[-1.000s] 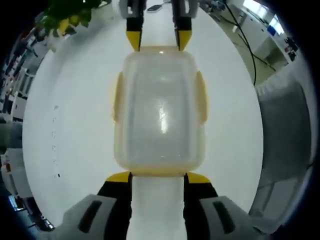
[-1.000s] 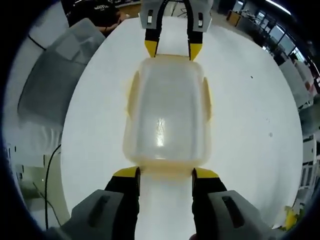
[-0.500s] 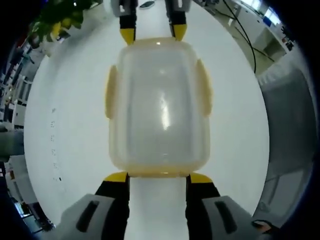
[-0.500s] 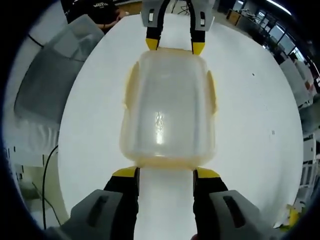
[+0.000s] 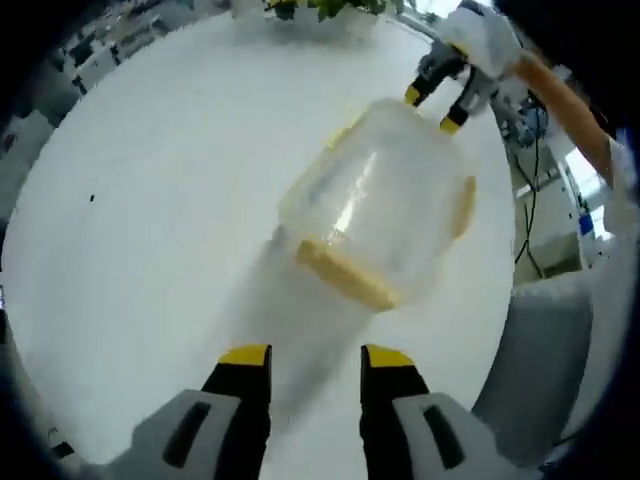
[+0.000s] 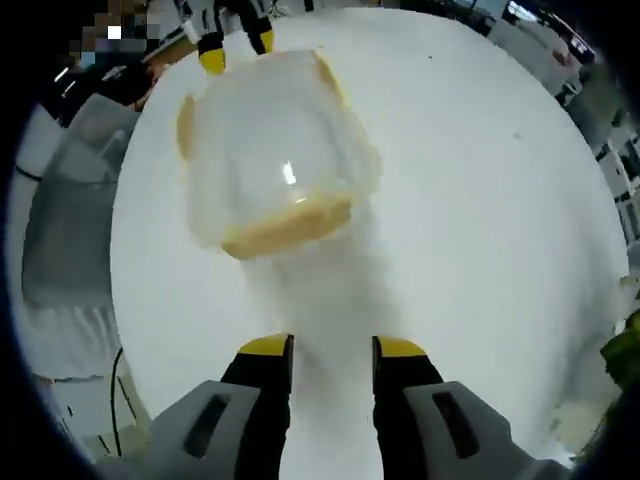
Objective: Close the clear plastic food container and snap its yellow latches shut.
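Note:
The clear plastic container (image 5: 385,200) lies on the white table (image 5: 140,200), blurred by motion, with its lid on. A yellow latch (image 5: 345,275) runs along its near end and another (image 5: 466,205) sits on its right side. My left gripper (image 5: 315,357) is open, a short way back from that near end, with nothing between its jaws. The right gripper (image 5: 440,95) shows beyond the far end. In the right gripper view the container (image 6: 275,140) has a yellow latch (image 6: 290,225) facing me. My right gripper (image 6: 332,347) is open, apart from it. The left gripper (image 6: 235,40) stands behind it.
A grey chair (image 5: 560,340) stands off the table's right edge and a green plant (image 5: 320,8) at its far side. A person's sleeve (image 5: 565,95) reaches in behind the right gripper. The chair (image 6: 65,220) and a table edge (image 6: 150,330) show in the right gripper view.
Both grippers have drawn back from the container's ends, where their jaw tips were close against it. Both views have swung and rolled, so the container now sits skewed and farther off.

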Demonstrator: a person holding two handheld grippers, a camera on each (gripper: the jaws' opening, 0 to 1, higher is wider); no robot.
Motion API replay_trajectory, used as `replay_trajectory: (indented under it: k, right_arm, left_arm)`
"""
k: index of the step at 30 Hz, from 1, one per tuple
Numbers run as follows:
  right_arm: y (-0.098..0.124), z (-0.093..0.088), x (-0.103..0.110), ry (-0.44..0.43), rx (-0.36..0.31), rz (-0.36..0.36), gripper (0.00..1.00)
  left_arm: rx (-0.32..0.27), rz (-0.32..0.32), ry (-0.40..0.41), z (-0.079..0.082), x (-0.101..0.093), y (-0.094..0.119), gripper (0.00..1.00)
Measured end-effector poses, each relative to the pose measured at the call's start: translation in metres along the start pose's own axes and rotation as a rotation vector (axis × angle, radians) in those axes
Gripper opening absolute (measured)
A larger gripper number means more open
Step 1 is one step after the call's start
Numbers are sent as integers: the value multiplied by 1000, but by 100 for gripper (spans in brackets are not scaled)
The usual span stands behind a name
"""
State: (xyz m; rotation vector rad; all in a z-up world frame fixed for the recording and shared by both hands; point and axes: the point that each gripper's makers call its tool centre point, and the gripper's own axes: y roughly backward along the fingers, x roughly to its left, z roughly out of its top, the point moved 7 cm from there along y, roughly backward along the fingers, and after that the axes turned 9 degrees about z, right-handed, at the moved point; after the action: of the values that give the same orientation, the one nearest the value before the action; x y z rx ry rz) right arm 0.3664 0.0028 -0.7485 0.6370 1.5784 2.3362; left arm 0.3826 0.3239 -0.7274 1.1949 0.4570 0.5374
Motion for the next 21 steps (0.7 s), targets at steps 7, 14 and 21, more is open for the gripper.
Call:
replay_trajectory:
  k: [7,14,21]
  right_arm:
    - [26,13,12,-217,-156,30,26]
    - [32,27,25,-402,-302,111,30]
    - [21,32,29,-637,-415,240,26]
  left_arm:
    - [-56,12,142,11,-7,20,28]
    - [-170,-94,466,29,-23,19,33]
    - [-168,-148,647,32,-26,10,30]
